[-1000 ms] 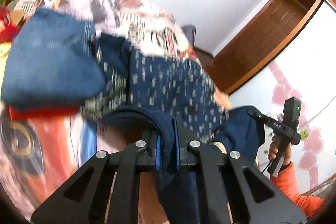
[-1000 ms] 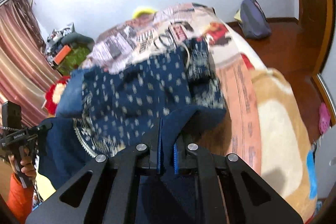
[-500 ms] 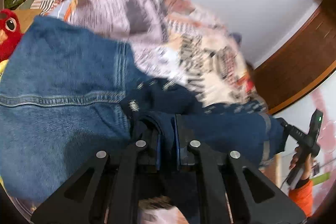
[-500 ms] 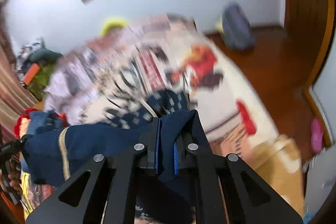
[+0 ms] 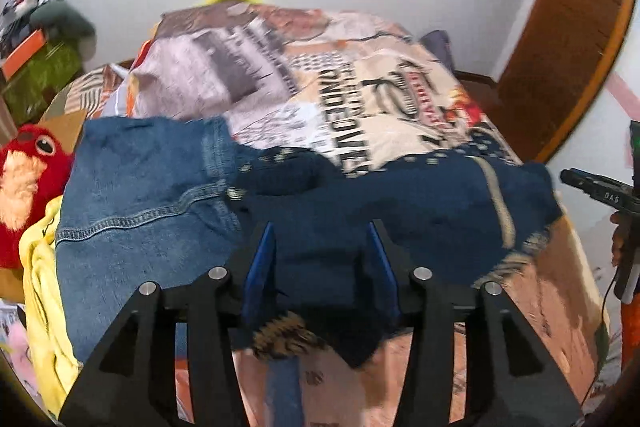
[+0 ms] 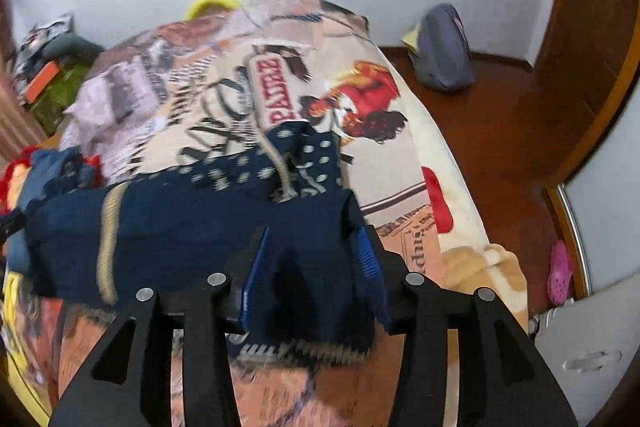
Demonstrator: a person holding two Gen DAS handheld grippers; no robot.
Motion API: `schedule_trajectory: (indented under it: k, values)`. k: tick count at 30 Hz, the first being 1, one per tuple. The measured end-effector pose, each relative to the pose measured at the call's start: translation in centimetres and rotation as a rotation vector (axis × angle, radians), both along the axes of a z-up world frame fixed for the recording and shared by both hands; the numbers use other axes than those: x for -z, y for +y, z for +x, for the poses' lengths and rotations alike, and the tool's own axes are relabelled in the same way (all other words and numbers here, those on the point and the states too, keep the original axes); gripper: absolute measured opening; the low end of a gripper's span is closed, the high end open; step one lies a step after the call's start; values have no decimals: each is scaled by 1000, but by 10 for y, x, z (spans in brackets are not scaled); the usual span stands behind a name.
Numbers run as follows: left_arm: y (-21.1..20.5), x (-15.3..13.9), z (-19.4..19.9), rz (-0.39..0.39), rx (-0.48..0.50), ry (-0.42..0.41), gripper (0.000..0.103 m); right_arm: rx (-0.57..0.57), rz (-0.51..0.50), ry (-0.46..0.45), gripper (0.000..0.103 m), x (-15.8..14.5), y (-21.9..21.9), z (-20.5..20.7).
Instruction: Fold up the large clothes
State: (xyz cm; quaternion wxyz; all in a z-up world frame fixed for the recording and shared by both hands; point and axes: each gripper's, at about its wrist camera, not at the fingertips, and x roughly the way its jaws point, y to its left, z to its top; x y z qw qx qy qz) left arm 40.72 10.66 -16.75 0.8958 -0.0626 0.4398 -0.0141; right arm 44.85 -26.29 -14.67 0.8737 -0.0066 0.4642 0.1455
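Navy garment point(image 5: 420, 211) laid in a folded band across printed bedspread point(image 5: 360, 95), its left end overlapping blue jeans point(image 5: 140, 211). Left gripper point(image 5: 320, 259) jaws just opened, standing apart; navy cloth loose between the blue pads point(image 5: 260, 267), apparently no longer pinched, edges blurred. Right gripper point(image 6: 316, 267) likewise just opened, apart, garment's right end bunched between its jaws. Red plush toy point(image 5: 24, 183) at bed's left edge.

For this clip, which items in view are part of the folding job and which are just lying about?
Part of the job:
- navy dotted garment, lying between both sets of just-opened fingers
- left gripper
- right gripper

Lying about:
- denim garment
- red plush toy
- yellow cloth
- printed bedspread
- grey bag on the floor
- pink shoe
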Motion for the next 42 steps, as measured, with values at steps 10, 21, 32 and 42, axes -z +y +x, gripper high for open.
schedule_trajectory:
  k: [10,21,32,42]
  values:
    - [-62,37,-30,-112,169,113,53,-165,50,83,47,31,36,-44]
    - [-84,78,21,-118,202,205,51,-187,46,179,47,60,75,-8]
    - [-59,42,82,-181,267,242,50,-160,17,125,47,36,115,88]
    - [-6,33,143,186,-71,111,51,-15,171,-95,53,-24,91,86]
